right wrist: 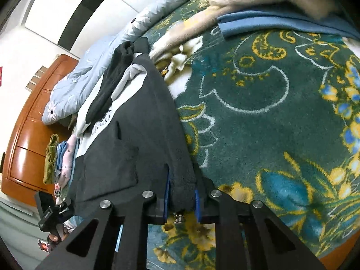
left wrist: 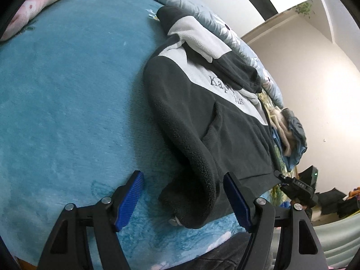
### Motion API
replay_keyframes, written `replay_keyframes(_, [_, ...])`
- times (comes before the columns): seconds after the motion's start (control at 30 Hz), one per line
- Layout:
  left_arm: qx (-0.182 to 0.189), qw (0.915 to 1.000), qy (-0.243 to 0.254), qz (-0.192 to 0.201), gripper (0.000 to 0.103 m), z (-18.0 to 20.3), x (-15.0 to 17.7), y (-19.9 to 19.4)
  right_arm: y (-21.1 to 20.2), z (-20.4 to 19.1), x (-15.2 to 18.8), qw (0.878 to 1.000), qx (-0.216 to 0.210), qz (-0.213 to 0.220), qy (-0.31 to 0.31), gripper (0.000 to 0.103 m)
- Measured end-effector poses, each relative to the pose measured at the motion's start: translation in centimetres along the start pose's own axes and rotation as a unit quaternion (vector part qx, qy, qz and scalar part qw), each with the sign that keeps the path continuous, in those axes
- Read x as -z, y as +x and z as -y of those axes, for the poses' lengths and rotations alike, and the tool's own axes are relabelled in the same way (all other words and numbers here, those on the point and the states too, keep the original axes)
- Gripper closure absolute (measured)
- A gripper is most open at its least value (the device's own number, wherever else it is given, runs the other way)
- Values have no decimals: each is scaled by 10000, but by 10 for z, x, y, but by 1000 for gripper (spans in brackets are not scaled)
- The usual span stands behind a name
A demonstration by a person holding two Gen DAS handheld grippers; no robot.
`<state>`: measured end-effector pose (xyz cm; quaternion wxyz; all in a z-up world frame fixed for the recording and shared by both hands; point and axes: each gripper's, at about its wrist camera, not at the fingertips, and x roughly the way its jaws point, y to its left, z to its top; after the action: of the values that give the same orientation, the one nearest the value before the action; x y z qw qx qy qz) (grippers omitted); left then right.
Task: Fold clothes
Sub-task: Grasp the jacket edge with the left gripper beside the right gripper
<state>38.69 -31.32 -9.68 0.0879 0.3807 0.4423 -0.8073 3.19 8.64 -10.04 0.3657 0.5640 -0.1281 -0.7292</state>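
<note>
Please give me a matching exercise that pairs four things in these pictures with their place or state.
1. left hand-held gripper
2. right hand-held gripper
3. fleece jacket
4. pink pillow

A. spread on the bed
B. open around a sleeve cuff
C. far corner of the teal blanket
D. shut on the jacket's hem

Pairs: 1-B, 2-D, 3-A, 4-C

— where's the fleece jacket [left wrist: 216,121]?
— flat on the bed blanket [left wrist: 67,103], quilt [left wrist: 202,6] behind it, pillow [left wrist: 33,6] far left.
— and the right gripper [right wrist: 181,199]?
— at its hem, folded clothes [right wrist: 270,4] beyond on the patterned blanket [right wrist: 270,117].
</note>
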Motion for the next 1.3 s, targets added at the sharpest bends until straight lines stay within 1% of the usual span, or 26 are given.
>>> replay_keyframes(0.1, [133,9999,7,-2,29,2,3,0,-1,0,-1,10000,2,-24,35,85])
replay_keyframes(0.13, [173,9998,24,-16,34,4,4,1,-1,-1,-1,10000,13,-27,38,85])
replay_keyframes(0.17, [199,9998,69,-48,41,6,5,2,-2,-1,-1,10000,0,-35,41,85])
replay_keyframes(0.2, [191,9997,139,-76,44,10,7,3,-2,-2,-1,10000,-13,-44,45,85])
replay_keyframes(0.23, [149,9996,218,-88,51,13,8,4,-2,-2,-1,10000,-27,-52,49,85])
replay_keyframes(0.27, [143,9995,262,-89,66,16,9,5,-3,-3,-1,10000,-40,-61,53,85])
replay_keyframes(0.3, [182,9995,262,-76,72,17,9,4,-3,-4,-1,9999,-54,-70,57,85])
replay_keyframes(0.37, [240,9994,246,-55,78,17,11,3,-6,-7,-1,9999,-90,-58,23,85])
replay_keyframes(0.43, [221,9996,170,-42,79,12,13,1,-10,-11,0,9999,-122,-19,-18,85])
replay_keyframes(0.53, [192,9998,57,-24,81,5,17,-1,-25,-22,0,9992,-347,168,-118,85])
replay_keyframes(0.7, [145,9998,-132,6,81,-8,24,-6,-27,-31,6,9987,-243,150,-424,85])
replay_keyframes(0.8, [116,9996,-245,24,81,-15,28,-8,-7,-10,11,9999,-39,-56,-109,85])
replay_keyframes(0.87, [115,9995,-306,42,81,-20,31,-9,-3,0,14,9999,-137,-69,34,86])
replay_keyframes(0.93, [100,9996,-250,54,81,-20,30,-9,-5,-1,13,9999,-127,-62,-30,86])
replay_keyframes(1.03, [-18,10000,-64,73,81,-15,30,-9,-5,-5,11,9998,-1,-91,-164,86])
replay_keyframes(1.07, [-54,9999,16,90,77,-13,30,-10,-5,-6,11,9998,-17,-102,-186,85])
replay_keyframes(1.13, [-93,9997,168,155,76,-8,29,-12,-6,-7,11,9995,-83,-108,-289,84])
replay_keyframes(1.2, [-127,9994,281,163,69,-3,25,-13,-8,-9,10,9991,-109,-94,-394,80])
replay_keyframes(1.27, [-137,9994,282,168,60,-3,20,-11,-10,-12,8,9987,-107,-50,-499,78])
replay_keyframes(1.3, [-138,9994,261,170,58,-4,17,-9,-11,-12,6,9985,-177,-9,-515,74])
